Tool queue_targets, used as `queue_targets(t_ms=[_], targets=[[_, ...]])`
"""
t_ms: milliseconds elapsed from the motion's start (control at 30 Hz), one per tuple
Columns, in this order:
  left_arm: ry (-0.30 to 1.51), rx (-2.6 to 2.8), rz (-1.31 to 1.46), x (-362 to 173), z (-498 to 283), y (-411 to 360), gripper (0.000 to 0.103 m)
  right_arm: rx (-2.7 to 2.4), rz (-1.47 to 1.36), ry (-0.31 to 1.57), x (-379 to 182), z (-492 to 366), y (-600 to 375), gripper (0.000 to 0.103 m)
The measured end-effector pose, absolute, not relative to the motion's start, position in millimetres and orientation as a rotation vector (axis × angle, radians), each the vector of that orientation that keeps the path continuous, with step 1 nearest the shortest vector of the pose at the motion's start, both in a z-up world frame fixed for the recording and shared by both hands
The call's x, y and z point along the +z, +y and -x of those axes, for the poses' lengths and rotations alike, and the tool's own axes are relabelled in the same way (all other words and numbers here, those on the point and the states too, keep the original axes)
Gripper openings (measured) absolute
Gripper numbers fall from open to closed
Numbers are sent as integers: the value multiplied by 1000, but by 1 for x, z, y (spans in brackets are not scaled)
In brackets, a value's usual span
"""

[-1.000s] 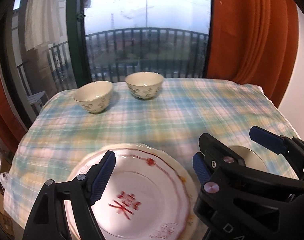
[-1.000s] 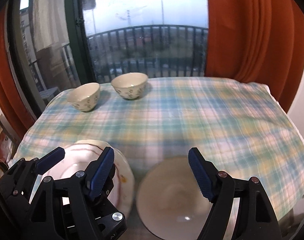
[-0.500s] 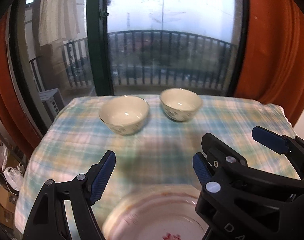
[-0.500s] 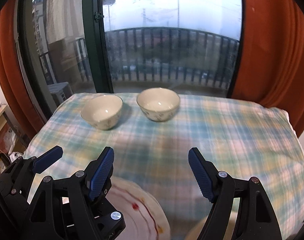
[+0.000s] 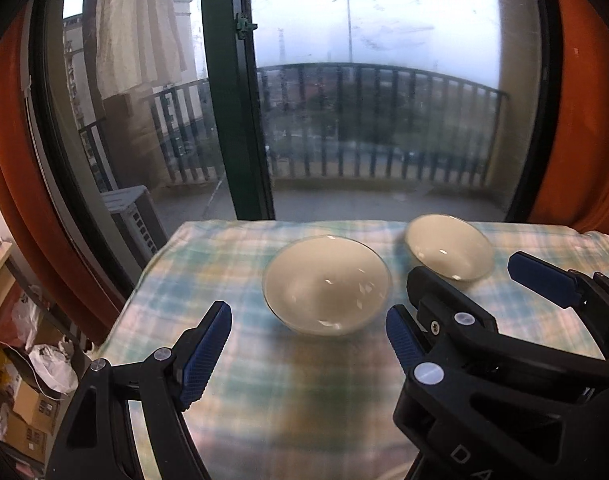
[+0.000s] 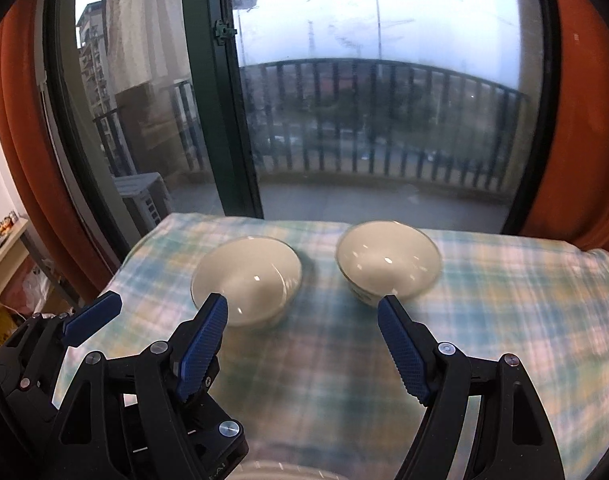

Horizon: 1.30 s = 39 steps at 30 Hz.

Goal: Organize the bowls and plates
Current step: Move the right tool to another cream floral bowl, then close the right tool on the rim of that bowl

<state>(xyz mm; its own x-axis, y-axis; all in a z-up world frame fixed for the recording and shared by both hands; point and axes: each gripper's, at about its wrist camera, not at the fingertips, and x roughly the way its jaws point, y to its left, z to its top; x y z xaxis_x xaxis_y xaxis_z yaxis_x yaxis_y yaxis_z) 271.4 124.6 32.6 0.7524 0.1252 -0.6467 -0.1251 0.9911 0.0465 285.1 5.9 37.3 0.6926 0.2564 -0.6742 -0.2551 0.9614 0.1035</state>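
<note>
Home: curtains (image 5: 584, 120), balcony door (image 5: 232, 100) (tablecloth (image 6: 344, 380) too).

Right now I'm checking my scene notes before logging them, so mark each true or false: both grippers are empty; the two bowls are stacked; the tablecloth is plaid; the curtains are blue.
1. Both grippers are empty: true. The left gripper and right gripper stand open with nothing between their pads.
2. The bowls are stacked: false. The left bowl and right bowl sit side by side, apart.
3. The tablecloth is plaid: true.
4. The curtains are blue: false. The curtains are orange.
</note>
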Motion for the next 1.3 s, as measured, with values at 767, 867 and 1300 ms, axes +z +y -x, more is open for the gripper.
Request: queue_targets(t_ms=[767,867,1300], targets=[[831,158,20,-26,-351,151,62,206,-20,893,-33,-380,48,50],[838,147,35,-30,-354,151,55,208,-12,902,-40,-385,50,46],[854,170,33,-39,-361,151,34,222,-11,927,-54,-397,52,19]])
